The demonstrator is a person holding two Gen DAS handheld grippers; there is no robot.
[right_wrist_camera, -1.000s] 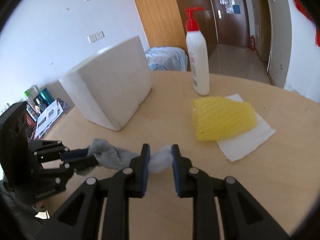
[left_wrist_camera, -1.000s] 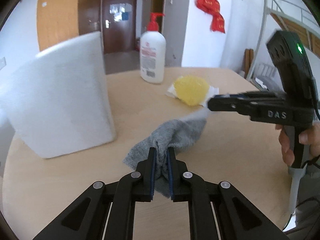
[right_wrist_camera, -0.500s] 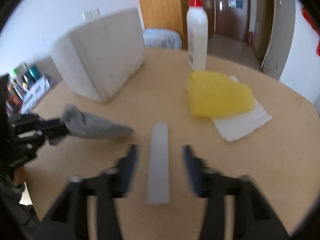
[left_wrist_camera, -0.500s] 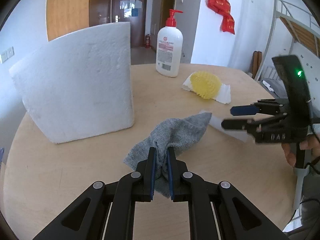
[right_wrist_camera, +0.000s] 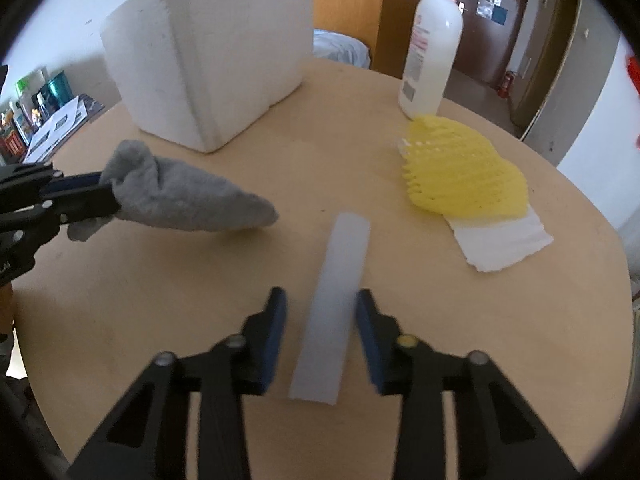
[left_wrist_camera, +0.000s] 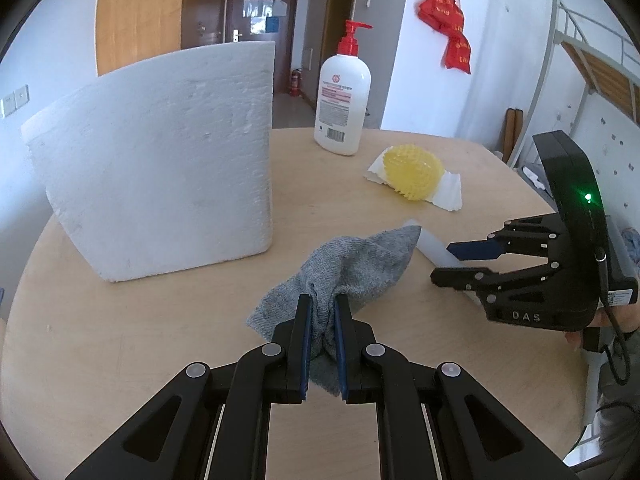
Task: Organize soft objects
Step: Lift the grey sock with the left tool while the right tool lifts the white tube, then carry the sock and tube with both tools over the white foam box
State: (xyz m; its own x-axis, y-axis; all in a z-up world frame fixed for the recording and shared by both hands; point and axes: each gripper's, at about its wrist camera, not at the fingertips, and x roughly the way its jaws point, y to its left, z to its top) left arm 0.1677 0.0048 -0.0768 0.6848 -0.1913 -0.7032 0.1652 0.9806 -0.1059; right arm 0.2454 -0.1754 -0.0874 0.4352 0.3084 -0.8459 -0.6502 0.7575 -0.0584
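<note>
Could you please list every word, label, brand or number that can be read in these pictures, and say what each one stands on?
"DAS": raised letters on the black body of the right gripper, seen from the left wrist view.
Pump bottle: a red and white label with a round logo, lines of print and a barcode, all too small to read.
Papers on the far door: too small to read.
White sticker on the right gripper's side: unreadable.

A round wooden table [left_wrist_camera: 120,340] carries a white pump bottle [left_wrist_camera: 342,96] with a red top, upright near the far edge. Behind it, a dark brown door [left_wrist_camera: 256,24] stands beside an orange wood panel [left_wrist_camera: 136,12]. 1 cluster of red decorations [left_wrist_camera: 450,28] hangs on the white wall, and a metal bunk frame [left_wrist_camera: 592,52] rises at the right.
</note>
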